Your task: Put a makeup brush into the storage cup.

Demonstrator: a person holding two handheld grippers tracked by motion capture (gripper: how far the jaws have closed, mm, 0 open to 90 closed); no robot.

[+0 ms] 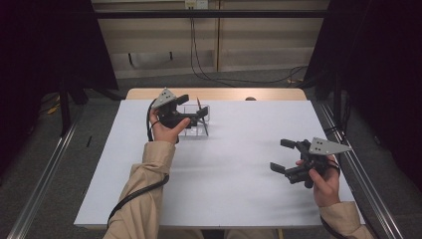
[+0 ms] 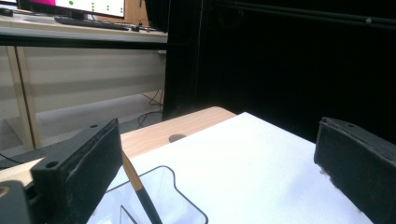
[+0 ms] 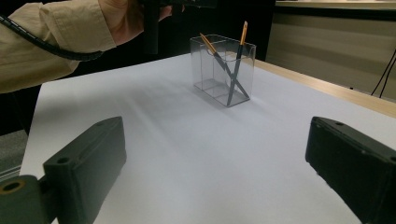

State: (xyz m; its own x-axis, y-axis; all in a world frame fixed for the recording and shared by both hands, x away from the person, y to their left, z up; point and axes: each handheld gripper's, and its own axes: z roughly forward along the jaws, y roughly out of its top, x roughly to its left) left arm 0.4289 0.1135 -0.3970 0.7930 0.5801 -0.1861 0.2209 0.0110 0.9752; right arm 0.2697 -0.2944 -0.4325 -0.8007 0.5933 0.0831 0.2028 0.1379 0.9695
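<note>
Clear box near table's far edge, left tool open above

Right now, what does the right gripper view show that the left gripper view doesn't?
The right gripper view shows the whole clear holder with two pens crossed in it, standing upright, and the person's sleeve above the table.

The left gripper view shows a monitor and keyboard on a far desk, and a round hole in the wooden table edge.

Both show the white table, the holder, a pen, and open black fingers with nothing between them.
</note>
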